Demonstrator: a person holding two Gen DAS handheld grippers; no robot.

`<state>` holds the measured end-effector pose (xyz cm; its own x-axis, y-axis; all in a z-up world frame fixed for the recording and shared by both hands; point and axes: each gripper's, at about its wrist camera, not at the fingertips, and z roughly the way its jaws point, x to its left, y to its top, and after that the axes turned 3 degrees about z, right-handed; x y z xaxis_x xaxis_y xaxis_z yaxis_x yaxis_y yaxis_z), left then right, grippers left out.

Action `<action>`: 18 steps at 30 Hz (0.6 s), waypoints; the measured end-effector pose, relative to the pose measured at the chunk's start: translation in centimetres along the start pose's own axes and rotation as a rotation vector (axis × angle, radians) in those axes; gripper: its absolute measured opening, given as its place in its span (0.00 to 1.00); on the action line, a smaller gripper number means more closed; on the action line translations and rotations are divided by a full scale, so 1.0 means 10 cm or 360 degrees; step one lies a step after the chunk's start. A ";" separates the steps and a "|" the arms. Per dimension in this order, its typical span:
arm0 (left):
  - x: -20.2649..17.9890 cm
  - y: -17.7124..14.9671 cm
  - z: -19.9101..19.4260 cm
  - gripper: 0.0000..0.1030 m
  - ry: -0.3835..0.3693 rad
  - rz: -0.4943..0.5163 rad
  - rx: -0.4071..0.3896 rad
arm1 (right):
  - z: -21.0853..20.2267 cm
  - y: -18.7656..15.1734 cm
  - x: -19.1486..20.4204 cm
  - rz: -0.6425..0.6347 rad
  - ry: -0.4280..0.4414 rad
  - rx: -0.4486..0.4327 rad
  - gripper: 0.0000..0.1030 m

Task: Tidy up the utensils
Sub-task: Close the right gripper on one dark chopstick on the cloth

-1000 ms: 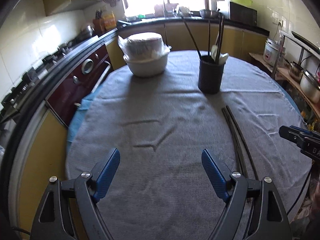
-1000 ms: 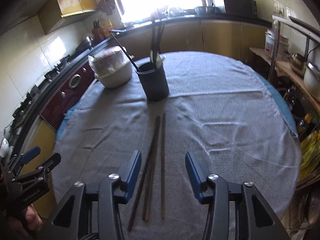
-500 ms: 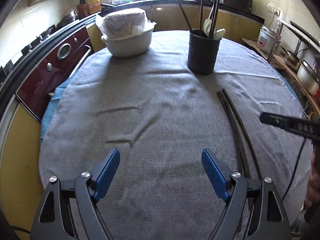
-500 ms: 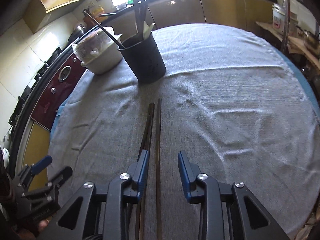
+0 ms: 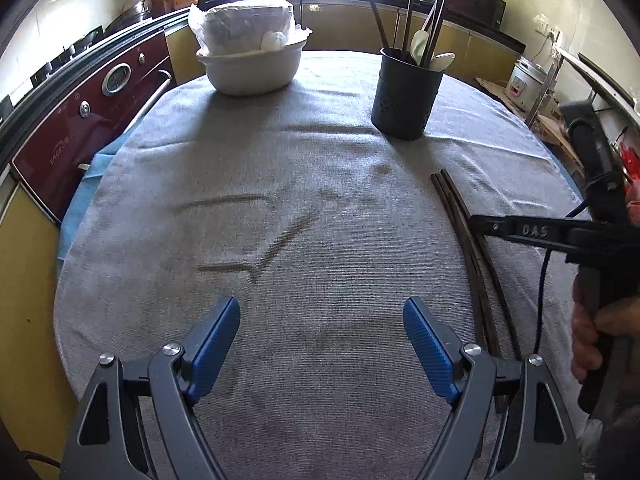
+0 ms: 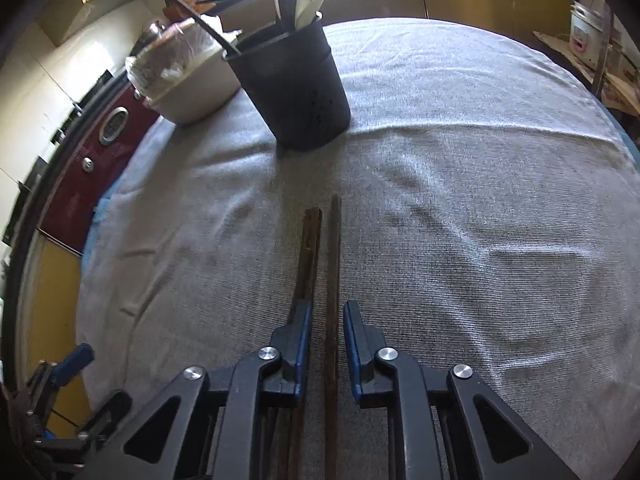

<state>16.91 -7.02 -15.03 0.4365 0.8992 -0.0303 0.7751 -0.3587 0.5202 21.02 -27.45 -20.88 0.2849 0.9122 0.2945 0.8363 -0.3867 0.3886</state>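
Between the blue pads of your right hand-held gripper point(image 6: 325, 320) lies one dark chopstick point(image 6: 333, 264), flat on the grey cloth of the surface point(image 6: 480, 208). Its jaws have just been closing around that stick and now stand narrow, yet a sliver of gap shows on each side, so I judge the pads are not pressing on it. Two more chopsticks point(image 6: 309, 256) lie touching each other just outside the left pad, which partly covers them.

Expect these sticks to be light, stiff and thin, probably smooth enough to swivel or slip if you pinch them near an end. Take the single one around its middle, squarely across the pads, so it lifts level. Because it lies flush on soft cloth, the pad tips must reach the cloth beside it; watch that the left pad does not drag the neighbouring pair along.

Your left hand-held gripper point(image 5: 322, 344) hangs wide open over bare cloth, holding nothing, well apart from the sticks. The black utensil holder point(image 6: 290, 88), already carrying chopsticks and pale spoons, stands beyond the sticks' far ends, near the white bowl point(image 5: 254, 66).
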 end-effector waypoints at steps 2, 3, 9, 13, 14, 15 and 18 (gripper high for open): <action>0.00 0.00 0.01 0.82 -0.0020 -0.0001 0.0001 | 0.01 -0.01 -0.01 0.0005 -0.0018 -0.0009 0.11; -0.02 -0.01 0.01 0.82 -0.0031 0.0001 0.0003 | 0.01 -0.01 -0.01 -0.0001 -0.0022 -0.0010 0.10; -0.14 -0.04 0.03 0.82 -0.0151 0.0029 0.0021 | -0.03 -0.04 -0.10 0.0012 -0.0068 -0.0018 0.10; -0.31 -0.08 0.11 0.82 -0.0322 0.0061 0.0074 | -0.04 -0.04 -0.19 0.0055 -0.0030 -0.0012 0.08; -0.36 -0.09 0.15 0.82 -0.0346 0.0077 0.0095 | -0.04 -0.04 -0.21 0.0066 -0.0015 -0.0006 0.08; -0.41 -0.11 0.18 0.82 -0.0367 0.0096 0.0115 | -0.04 -0.04 -0.23 0.0079 0.0000 0.0000 0.08; -0.55 -0.17 0.23 0.82 -0.0437 0.0148 0.0159 | -0.04 -0.03 -0.30 0.0114 0.0055 0.0024 0.08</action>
<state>14.23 -11.91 -17.76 0.6040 0.7651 -0.2231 0.7613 -0.4711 0.4456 19.74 -30.13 -21.55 0.3279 0.8770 0.3513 0.8214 -0.4484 0.3526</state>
